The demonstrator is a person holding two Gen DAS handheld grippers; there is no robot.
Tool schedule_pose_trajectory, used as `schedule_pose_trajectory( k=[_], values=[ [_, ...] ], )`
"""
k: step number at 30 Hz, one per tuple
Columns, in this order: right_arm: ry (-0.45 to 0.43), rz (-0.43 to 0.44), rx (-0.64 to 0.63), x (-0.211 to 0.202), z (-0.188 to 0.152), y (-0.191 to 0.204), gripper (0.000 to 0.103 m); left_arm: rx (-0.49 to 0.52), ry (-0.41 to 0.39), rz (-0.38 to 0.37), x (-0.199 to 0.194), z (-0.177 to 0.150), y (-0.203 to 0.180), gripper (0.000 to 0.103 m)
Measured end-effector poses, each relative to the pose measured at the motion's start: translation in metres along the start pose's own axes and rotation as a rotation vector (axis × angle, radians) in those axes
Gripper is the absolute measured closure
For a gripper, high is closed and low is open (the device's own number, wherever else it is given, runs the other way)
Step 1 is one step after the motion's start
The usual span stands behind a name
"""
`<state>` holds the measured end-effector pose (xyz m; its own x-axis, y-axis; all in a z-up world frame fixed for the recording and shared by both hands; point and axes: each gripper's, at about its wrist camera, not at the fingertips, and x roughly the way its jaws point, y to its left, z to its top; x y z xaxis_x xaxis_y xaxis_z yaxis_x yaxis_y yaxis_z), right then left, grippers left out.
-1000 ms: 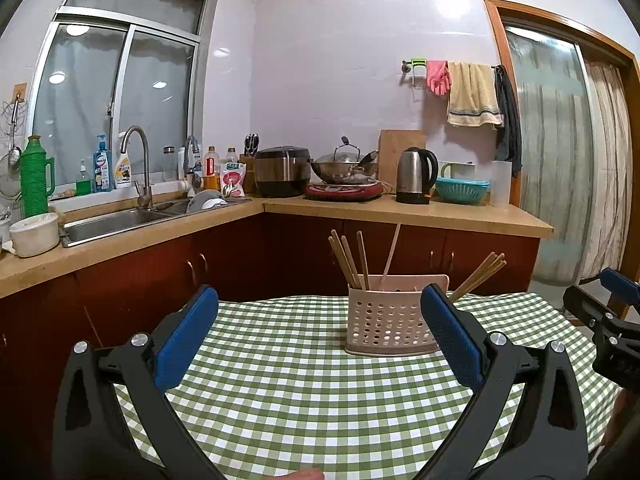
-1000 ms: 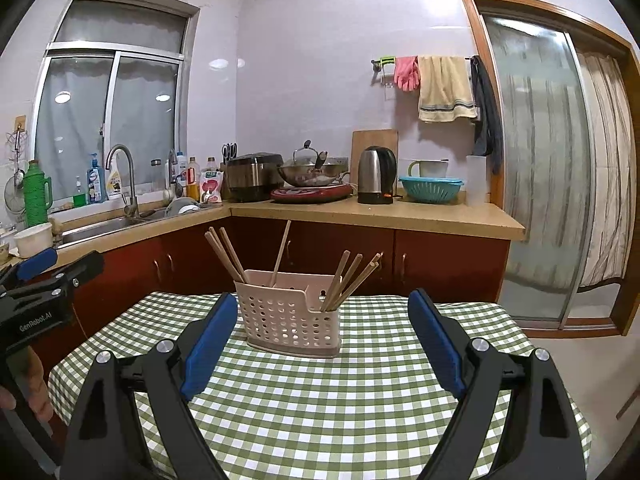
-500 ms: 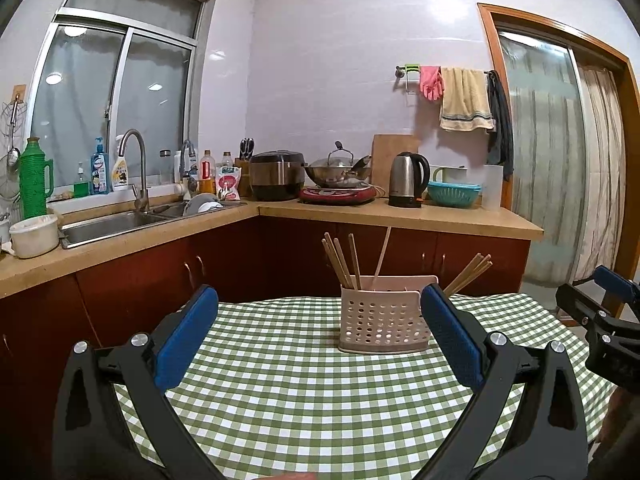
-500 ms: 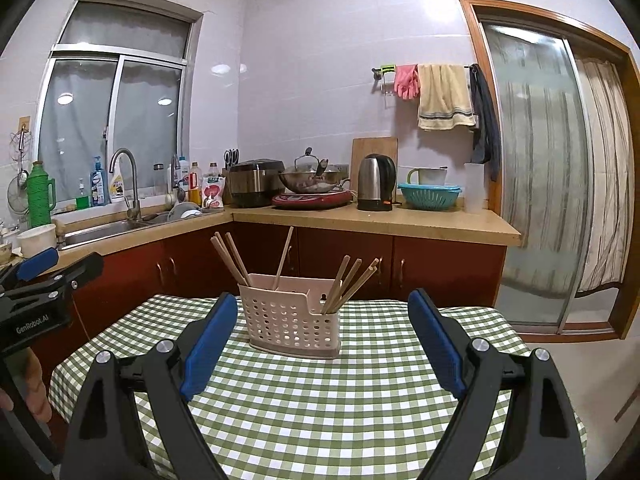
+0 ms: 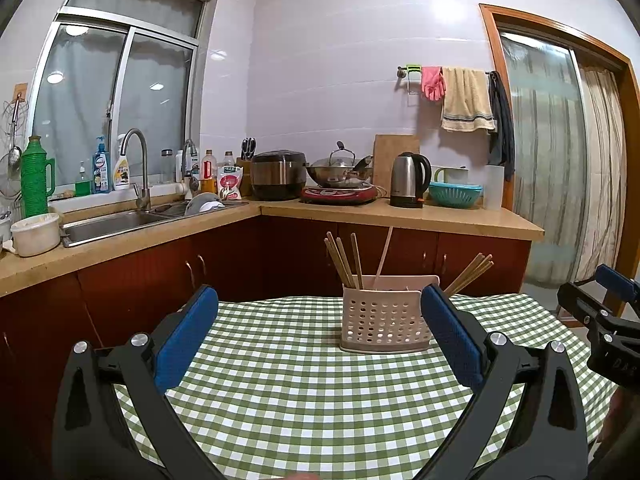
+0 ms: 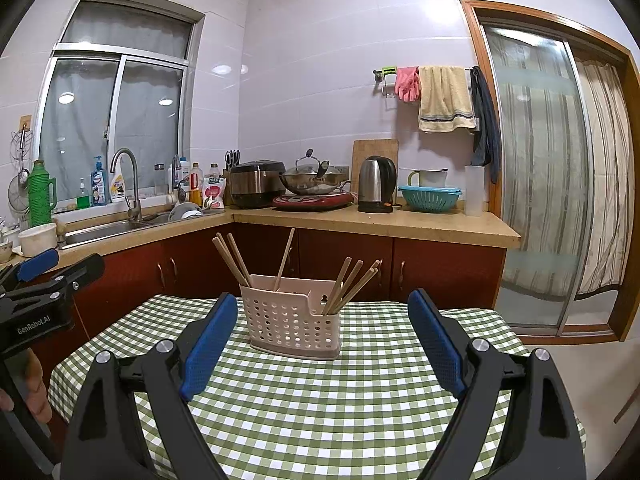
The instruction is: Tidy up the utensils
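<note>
A pale pink perforated utensil holder (image 5: pixel 384 316) (image 6: pixel 294 316) stands on the green checked tablecloth (image 5: pixel 320 392) (image 6: pixel 328 400). Several wooden chopsticks (image 5: pixel 344 258) (image 6: pixel 232 256) stand in its left part, and a second bunch (image 5: pixel 470 274) (image 6: pixel 352 284) leans out of its right part. My left gripper (image 5: pixel 320 344) is open and empty, held above the table short of the holder. My right gripper (image 6: pixel 324 344) is open and empty too, also short of the holder. Each gripper shows at the edge of the other's view.
A kitchen counter (image 5: pixel 400 214) runs behind the table with a sink (image 5: pixel 112 224), rice cooker (image 5: pixel 278 174), wok (image 5: pixel 338 172), kettle (image 5: pixel 408 180) and teal colander (image 5: pixel 454 194). A sliding glass door (image 6: pixel 536 184) is at the right.
Both grippers have drawn back and lifted slightly, so the holder sits a bit lower and farther in both views. Both stay open and empty.
</note>
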<state>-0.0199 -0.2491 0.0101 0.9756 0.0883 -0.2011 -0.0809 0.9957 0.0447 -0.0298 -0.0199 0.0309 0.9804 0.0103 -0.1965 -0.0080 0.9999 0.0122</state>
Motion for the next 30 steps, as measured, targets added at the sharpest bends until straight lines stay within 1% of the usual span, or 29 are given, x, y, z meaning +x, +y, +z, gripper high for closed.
schedule_pose_trajectory(
  k=[16,24,30],
  values=[
    [0.000,-0.001,0.000,-0.0003,0.0000,0.0007,0.019,-0.007,-0.016,0.008,-0.0044,0.0040,0.0015,0.004],
    [0.006,-0.001,-0.003,-0.0031,0.0011,0.0017,0.019,-0.010,-0.007,0.010,-0.0023,0.0038,0.0015,0.004],
    [0.016,-0.004,-0.002,0.0014,0.0012,0.0003,0.019,-0.022,0.009,-0.002,0.0027,0.0010,0.0016,0.004]
  ],
)
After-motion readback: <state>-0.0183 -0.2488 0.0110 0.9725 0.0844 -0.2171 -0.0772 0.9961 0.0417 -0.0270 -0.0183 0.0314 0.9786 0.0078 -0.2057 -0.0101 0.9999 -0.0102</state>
